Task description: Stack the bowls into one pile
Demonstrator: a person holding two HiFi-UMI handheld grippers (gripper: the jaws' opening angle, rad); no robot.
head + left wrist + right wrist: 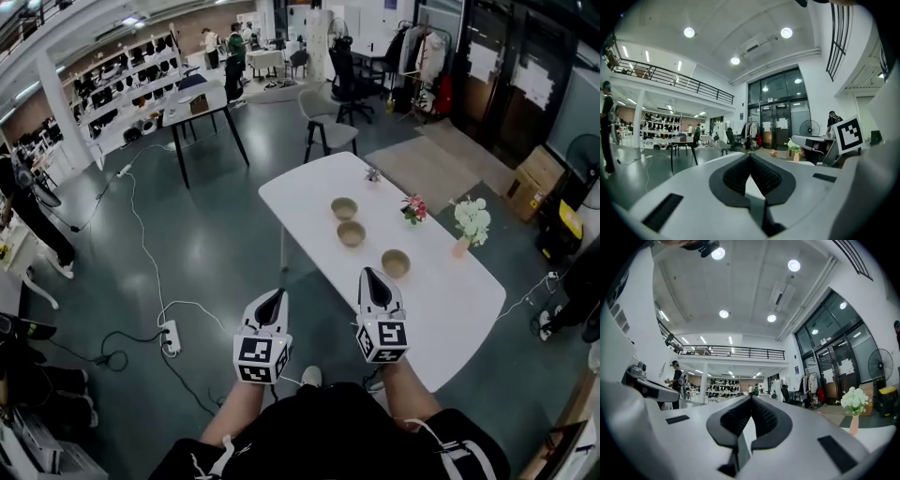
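Tan bowls, three of them, all sitting apart on the white table (pixel 300 192), so as far as I can tell there's no pile started yet. They run in a loose diagonal. The far bowl (pixel 344 207) and the middle bowl (pixel 352 233) are just beside each other, and the nearest bowl (pixel 396 263) sits a bit further off toward the person's right. All three are upright, mouths up, and look empty to me. The right gripper (pixel 368 275) is the one in position. Its tip is over the table, and the nearest bowl lies just ahead of it and slightly to its right. The left gripper (pixel 277 293) hangs out over the floor past the table's edge, well apart from every bowl, so the right hand is clearly the nearer one. Both grippers are clenched, jaws pressed together with nothing between them, and both point roughly level rather than down. My guess is the right one has to spread its jaws and tip down onto that nearest bowl's rim before anything gets lifted. Round bowls have no long axis to line up with, so it's really just about which side of the rim to pinch. Past the bowls there's a small bunch of pink flowers (pixel 413 208) and white flowers in a vase (pixel 472 221), both near enough that a sloppy swing could clip them.
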